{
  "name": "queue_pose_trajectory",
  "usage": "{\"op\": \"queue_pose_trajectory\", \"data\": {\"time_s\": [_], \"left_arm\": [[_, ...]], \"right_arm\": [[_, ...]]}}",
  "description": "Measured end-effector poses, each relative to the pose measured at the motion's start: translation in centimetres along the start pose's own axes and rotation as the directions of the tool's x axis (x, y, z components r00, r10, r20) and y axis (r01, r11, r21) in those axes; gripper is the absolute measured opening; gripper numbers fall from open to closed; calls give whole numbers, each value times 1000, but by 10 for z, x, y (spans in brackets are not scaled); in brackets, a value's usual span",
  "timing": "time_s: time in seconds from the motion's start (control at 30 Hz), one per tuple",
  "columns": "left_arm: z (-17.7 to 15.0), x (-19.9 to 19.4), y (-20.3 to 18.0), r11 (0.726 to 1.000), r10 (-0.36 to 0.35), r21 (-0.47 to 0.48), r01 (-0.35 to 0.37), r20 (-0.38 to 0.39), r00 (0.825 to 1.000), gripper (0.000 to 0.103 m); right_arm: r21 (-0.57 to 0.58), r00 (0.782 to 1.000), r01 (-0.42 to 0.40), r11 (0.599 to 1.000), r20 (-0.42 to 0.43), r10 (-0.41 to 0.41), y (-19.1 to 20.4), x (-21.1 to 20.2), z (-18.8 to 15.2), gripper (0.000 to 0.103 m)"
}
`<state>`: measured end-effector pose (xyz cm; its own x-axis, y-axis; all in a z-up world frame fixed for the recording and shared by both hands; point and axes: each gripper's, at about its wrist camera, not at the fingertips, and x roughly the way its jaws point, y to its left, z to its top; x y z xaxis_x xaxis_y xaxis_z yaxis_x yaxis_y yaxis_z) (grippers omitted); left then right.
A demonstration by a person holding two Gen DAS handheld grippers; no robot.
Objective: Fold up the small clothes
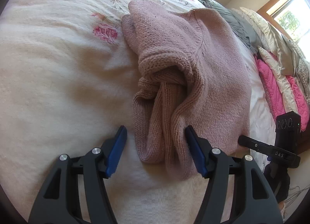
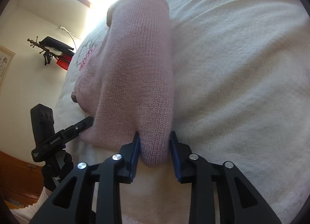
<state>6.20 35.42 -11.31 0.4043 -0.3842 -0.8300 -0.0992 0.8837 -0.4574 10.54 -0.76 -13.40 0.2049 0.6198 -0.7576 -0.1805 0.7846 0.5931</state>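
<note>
A bunched, ribbed pink knit sweater (image 1: 174,65) lies on a fleecy floral blanket (image 1: 58,88).

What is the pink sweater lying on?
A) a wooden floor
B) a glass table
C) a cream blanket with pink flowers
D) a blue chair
C: the pink sweater lies spread on a cream blanket printed with pink flowers, and both open grippers, left gripper and right gripper, are straddling its edges.
</note>
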Motion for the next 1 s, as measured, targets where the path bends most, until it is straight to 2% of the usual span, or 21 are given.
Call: {"op": "queue_pose_trajectory", "data": {"time_s": [0.1, 0.13, 0.17, 0.2, 0.23, 0.3, 0.43, 0.67, 0.87, 1.0], "left_arm": [[-8, -18, -3, 1000, 28, 2, -28, 19, 999, 64], [-11, -24, -6, 999, 44, 14, -45, 28, 999, 65], [-13, -31, -9, 998, 61, 28, -62, 35, 998, 66], [-16, -37, -12, 996, 81, 39, -82, 41, 996, 68], [-19, -44, -14, 994, 101, 48, -103, 46, 994, 69], [-25, -56, -19, 989, 127, 64, -130, 58, 990, 71], [-42, -80, -23, 981, 177, 66, -182, 85, 981, 78], [-66, -116, -32, 947, 294, 90, -307, 138, 946, 87], [-78, -142, -44, 925, 340, 107, -364, 191, 921, 91], [-85, -155, -53, 906, 379, 111, -408, 211, 901, 92]], "right_arm": [[-21, 993, 109, 994, 42, -108, 15, -15, -9, 57], [-47, 987, 152, 987, 62, -149, 24, -21, -14, 61], [-71, 978, 196, 978, 83, -190, 33, -27, -19, 65], [-89, 968, 241, 967, 102, -231, 42, -32, -25, 76], [-102, 956, 280, 955, 120, -267, 50, -37, -30, 82], [-117, 940, 324, 939, 148, -307, 63, -45, -41, 87], [-109, 923, 366, 924, 170, -346, 79, -55, -58, 95], [-109, 880, 453, 885, 216, -423, 99, -74, -76, 98], [-107, 844, 513, 852, 245, -477, 118, -86, -85, 99], [-115, 838, 517, 848, 268, -475, 132, -94, -91, 99]]}}
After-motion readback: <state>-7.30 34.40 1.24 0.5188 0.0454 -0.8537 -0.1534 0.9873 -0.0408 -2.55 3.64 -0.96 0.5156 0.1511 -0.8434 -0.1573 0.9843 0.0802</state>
